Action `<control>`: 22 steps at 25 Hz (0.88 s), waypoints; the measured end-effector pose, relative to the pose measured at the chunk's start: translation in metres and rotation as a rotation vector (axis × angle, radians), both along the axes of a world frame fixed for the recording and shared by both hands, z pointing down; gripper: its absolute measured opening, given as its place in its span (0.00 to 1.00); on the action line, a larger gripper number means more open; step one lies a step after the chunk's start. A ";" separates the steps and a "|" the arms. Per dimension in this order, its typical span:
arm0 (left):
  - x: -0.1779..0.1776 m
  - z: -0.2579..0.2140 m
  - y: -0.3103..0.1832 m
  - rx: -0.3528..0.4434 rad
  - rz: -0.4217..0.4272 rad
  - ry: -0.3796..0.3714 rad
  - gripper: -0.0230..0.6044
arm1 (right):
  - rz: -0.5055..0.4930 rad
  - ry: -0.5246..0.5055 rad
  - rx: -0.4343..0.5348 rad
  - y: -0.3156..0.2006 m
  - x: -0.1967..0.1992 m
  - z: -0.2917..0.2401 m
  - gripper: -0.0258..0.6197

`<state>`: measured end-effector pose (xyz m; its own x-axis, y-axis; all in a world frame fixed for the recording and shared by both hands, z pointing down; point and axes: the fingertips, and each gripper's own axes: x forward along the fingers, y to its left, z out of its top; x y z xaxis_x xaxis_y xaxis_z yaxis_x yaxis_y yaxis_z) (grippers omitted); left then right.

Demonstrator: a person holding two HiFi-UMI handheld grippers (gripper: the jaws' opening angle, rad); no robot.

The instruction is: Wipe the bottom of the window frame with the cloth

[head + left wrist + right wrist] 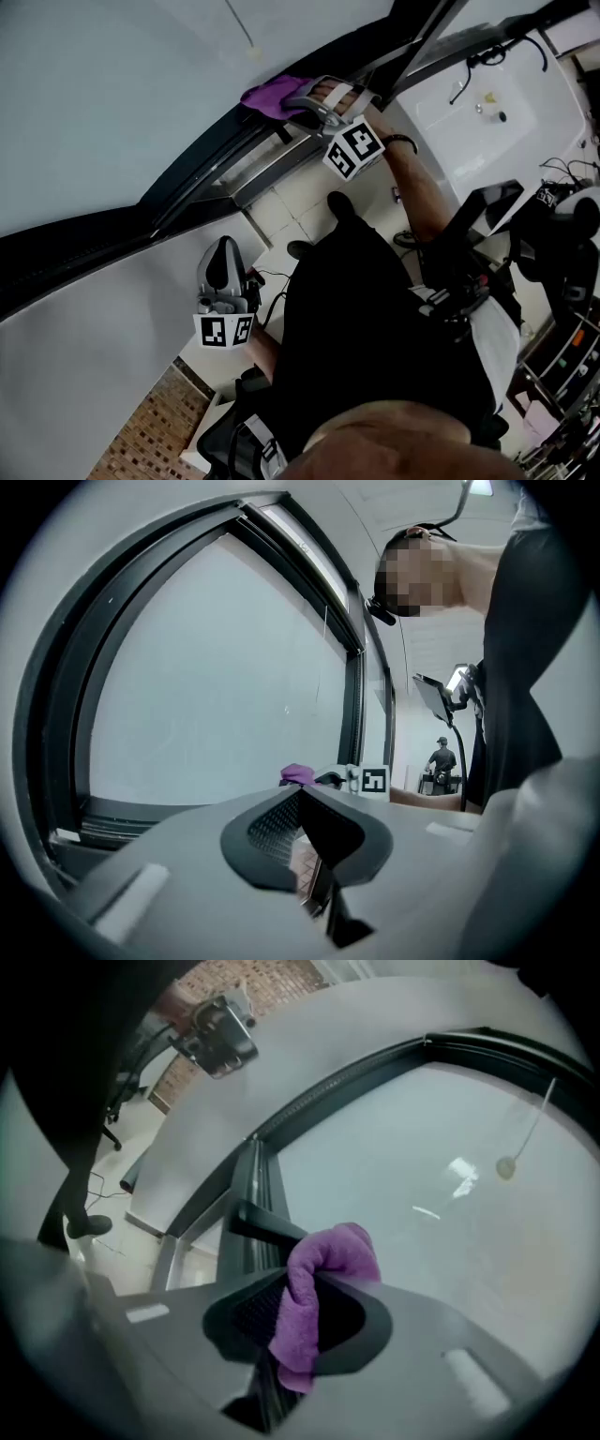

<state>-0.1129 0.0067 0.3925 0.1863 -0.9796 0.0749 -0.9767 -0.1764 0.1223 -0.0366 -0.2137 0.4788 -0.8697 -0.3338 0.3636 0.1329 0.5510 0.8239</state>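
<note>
A purple cloth [317, 1288] is bunched between the jaws of my right gripper [305, 1321], which is shut on it. In the head view the cloth [272, 94] rests against the dark bottom rail of the window frame [202, 169], with the right gripper [314, 101] right behind it. The same rail [253, 1208] runs just ahead of the cloth in the right gripper view. My left gripper [223, 281] hangs low by the person's side, away from the window, jaws shut with nothing between them [305, 841]. The left gripper view shows the cloth [298, 773] far off.
A large pane of glass [103, 84] fills the space above the rail, with a pull cord [511, 1162] hanging in front. A white sill ledge [103, 319] lies below. A desk with a monitor arm [487, 202], cables and a white counter [487, 112] stand at the right.
</note>
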 end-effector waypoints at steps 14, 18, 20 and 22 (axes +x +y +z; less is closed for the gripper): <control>0.035 -0.003 -0.038 0.013 0.070 -0.014 0.04 | 0.330 -0.432 -0.688 -0.051 0.035 -0.044 0.14; 0.047 -0.008 -0.041 0.017 0.022 -0.032 0.04 | 0.314 -0.289 -0.731 -0.062 -0.025 -0.011 0.14; 0.051 -0.006 -0.042 0.013 -0.010 -0.037 0.04 | 0.299 -0.251 -0.714 -0.061 -0.034 -0.005 0.14; 0.053 -0.002 -0.045 0.003 -0.039 -0.036 0.04 | 0.276 -0.236 -0.697 -0.060 -0.034 -0.005 0.14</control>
